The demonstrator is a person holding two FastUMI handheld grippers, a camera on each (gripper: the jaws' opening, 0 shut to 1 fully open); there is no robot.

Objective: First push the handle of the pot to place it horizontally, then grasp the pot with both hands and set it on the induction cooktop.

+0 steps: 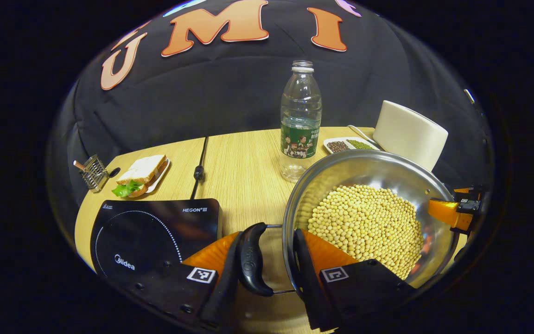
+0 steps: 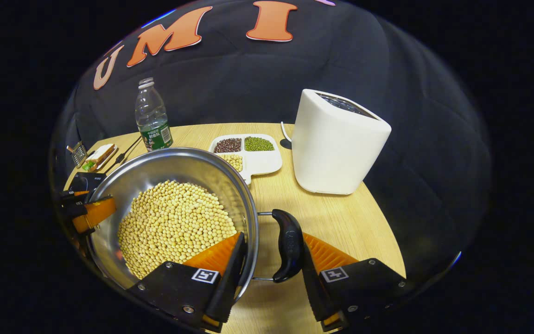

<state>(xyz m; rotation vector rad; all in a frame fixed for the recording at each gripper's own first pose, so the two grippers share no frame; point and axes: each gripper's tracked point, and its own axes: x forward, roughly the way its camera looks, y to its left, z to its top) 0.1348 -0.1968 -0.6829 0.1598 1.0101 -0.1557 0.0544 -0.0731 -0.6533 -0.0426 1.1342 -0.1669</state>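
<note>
Pot [image 1: 369,185]: steel, filled with soybeans [image 1: 364,227], at 4 o'clock in the left gripper view and at 8 o'clock in the right gripper view; whether it rests on the tabletop [image 1: 244,162] cannot be told.
Pot handles: black left handle [image 1: 251,260] and black right handle [image 2: 288,246], one on each side, each on wire brackets.
Left gripper [image 1: 271,262]: jaws straddle the pot's rim and left handle, one finger outside the handle, the other inside the pot wall; both appear to press in, gripping.
Right gripper [image 2: 271,257]: same hold on the opposite side, one finger inside the rim beside the beans, the other against the outer face of the right handle.
Induction cooktop [image 1: 151,236]: black, at 8 o'clock in the left gripper view, just beside the pot, its surface bare.
Water bottle [image 1: 300,120]: upright, capless, at 12 o'clock beyond the pot.
Divided dish [image 2: 253,153]: white, holding dark, green and yellow beans, behind the pot.
White appliance [image 2: 339,139]: at 1 o'clock in the right gripper view.
Sandwich [image 1: 142,174]: on a plate, 10 o'clock in the left gripper view, near a small wire basket [image 1: 93,172].
</note>
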